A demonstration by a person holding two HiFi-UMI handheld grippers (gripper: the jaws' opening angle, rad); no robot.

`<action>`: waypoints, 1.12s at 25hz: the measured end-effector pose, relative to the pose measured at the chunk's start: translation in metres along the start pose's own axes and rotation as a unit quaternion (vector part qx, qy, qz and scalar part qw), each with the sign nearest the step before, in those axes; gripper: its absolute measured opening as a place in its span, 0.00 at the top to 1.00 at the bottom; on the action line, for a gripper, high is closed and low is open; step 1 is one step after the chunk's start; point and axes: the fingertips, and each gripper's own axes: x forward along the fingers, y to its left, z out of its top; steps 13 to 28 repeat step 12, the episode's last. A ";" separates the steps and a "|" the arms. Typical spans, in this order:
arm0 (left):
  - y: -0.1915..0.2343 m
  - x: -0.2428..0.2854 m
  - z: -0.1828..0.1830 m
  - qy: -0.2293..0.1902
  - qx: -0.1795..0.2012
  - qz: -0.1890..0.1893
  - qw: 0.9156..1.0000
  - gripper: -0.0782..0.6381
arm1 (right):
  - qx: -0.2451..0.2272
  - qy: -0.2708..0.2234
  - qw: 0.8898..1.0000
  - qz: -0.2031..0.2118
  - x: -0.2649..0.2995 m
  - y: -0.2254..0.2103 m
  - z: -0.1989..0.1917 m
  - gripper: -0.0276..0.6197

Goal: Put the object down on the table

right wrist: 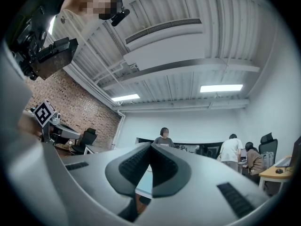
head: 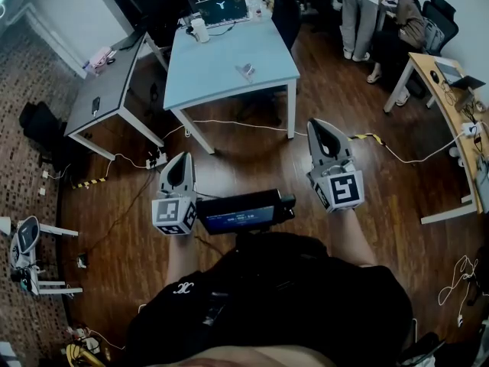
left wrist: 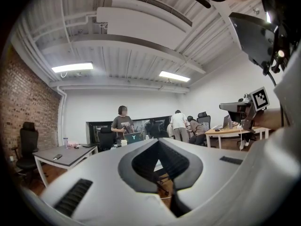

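In the head view both grippers are held up in front of the person's body, over the wooden floor and short of the light blue table. My left gripper has its jaws closed together with nothing between them; the left gripper view shows its tips meeting. My right gripper is likewise shut and empty, its tips touching. A small pale object lies on the blue table, well ahead of both grippers. A dark device with a lit screen sits at the person's chest between the grippers.
A laptop and a white cup stand at the blue table's far end. A grey table is at the left, a wooden desk at the right. Cables run across the floor. People stand and sit at the back right.
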 end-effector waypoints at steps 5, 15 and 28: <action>-0.001 -0.003 -0.002 0.004 -0.002 0.001 1.000 0.88 | 0.000 0.001 1.000 0.004 -0.001 0.003 0.000 0.99; -0.003 -0.004 0.000 0.001 -0.004 0.004 1.000 0.88 | -0.005 0.003 1.000 0.009 -0.002 0.002 0.001 0.99; -0.003 -0.004 0.000 0.001 -0.004 0.004 1.000 0.88 | -0.005 0.003 1.000 0.009 -0.002 0.002 0.001 0.99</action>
